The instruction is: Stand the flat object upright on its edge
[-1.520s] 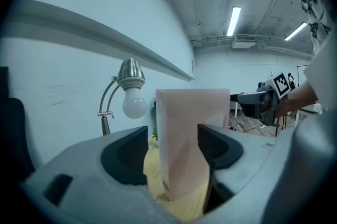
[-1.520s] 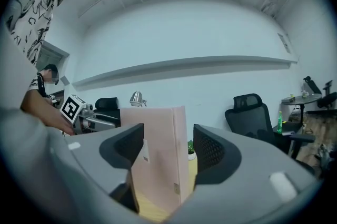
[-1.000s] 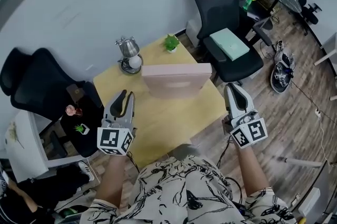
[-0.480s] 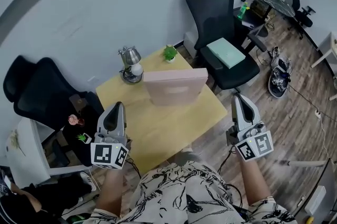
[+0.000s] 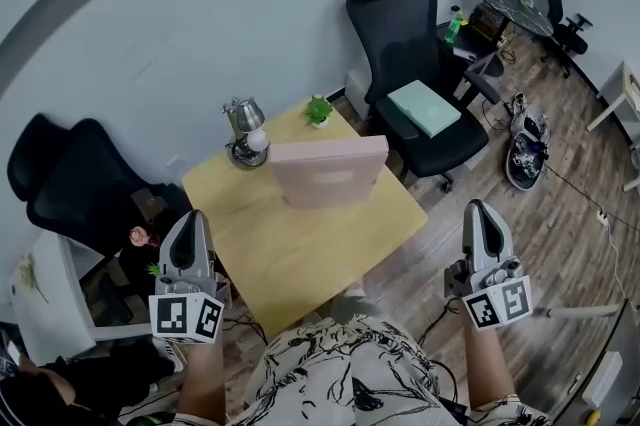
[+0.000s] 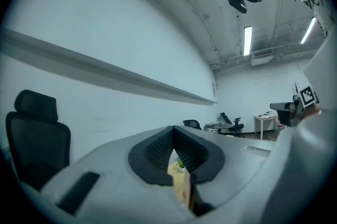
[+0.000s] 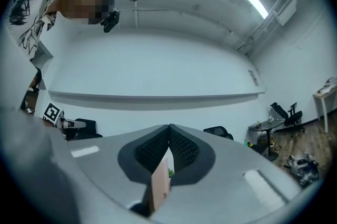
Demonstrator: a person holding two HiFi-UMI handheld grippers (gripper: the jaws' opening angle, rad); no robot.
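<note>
The pink board [image 5: 327, 172] stands upright on its long lower edge, just past the middle of the table [image 5: 300, 249]. Its top edge runs nearly level and its broad face looks toward the person. Nothing touches it. The lamp [image 5: 243, 124] stands near behind its left end and the plant [image 5: 319, 109] near behind its top edge, both apart from it. In front of the board the tabletop is bare out to the near corner. The wooden floor [image 5: 560, 214] lies open to the right of the table.

The left gripper [image 5: 189, 222] hangs off the table's left corner, well apart from the board. It points away from the person, about level, with its marker cube nearest the camera. The right gripper [image 5: 482, 212] hangs over the floor beyond the table's right edge, also well apart from the board, and its nose is tipped slightly up. Each sits at the end of a bare forearm.

In the left gripper view the jaws of that gripper [image 6: 174, 139] meet with nothing between them. In the right gripper view the jaws [image 7: 169, 136] also meet empty, and the board [image 7: 159, 186] shows edge-on far beyond them.

Count: one board, one table, one lamp, one plant, two grippers. Three black chairs stand round the table, two at the left [image 5: 85, 184] and one at the back right [image 5: 400, 24], which carries a green box [image 5: 424, 107] on its seat.
</note>
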